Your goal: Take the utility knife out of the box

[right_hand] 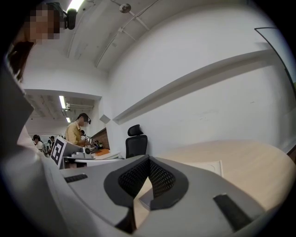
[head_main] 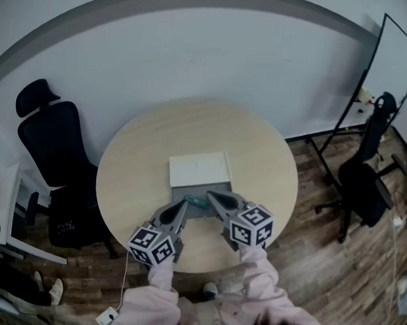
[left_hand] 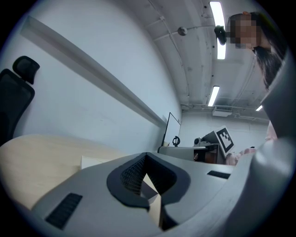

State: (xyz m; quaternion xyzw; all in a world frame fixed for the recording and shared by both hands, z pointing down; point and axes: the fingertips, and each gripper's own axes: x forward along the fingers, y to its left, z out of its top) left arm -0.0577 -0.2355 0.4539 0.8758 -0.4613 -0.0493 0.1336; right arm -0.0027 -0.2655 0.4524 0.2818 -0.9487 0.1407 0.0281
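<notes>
Head view: down onto a round pale counter (head_main: 128, 180), with an opened box (head_main: 186, 192) near its middle, a little toward the near edge. White lid (head_main: 199, 170) flat on the far side, grey tray on the near side. In the tray, close to its near edge, a small teal object, apparently the utility knife (head_main: 199, 203), too small to make out in detail. Left gripper (head_main: 184, 206) and right gripper (head_main: 211, 194) reaching in from the near edge, tips over the tray with the knife between them; contact with it impossible to tell. Pink sleeves (head_main: 157, 288) behind the marker cubes. One black office chair (head_main: 47, 139) beyond the counter's left edge, and a whiteboard (head_main: 397, 61) beyond the right edge. Left gripper view: left gripper (left_hand: 147, 157) level over the counter, fingers (left_hand: 134, 176) pressed together at the tips, nothing clamped between them. White lid (left_hand: 95, 162) flat on the counter to the left, the other gripper's marker cube (left_hand: 225, 139) at the right. Right gripper view: right gripper (right_hand: 149, 159) with fingers (right_hand: 134, 178) likewise closed on nothing. A grey corner of the box visible through the opening behind the tips, white lid (right_hand: 208, 165) to the right, a standing person (right_hand: 74, 132) far off at the left.
</notes>
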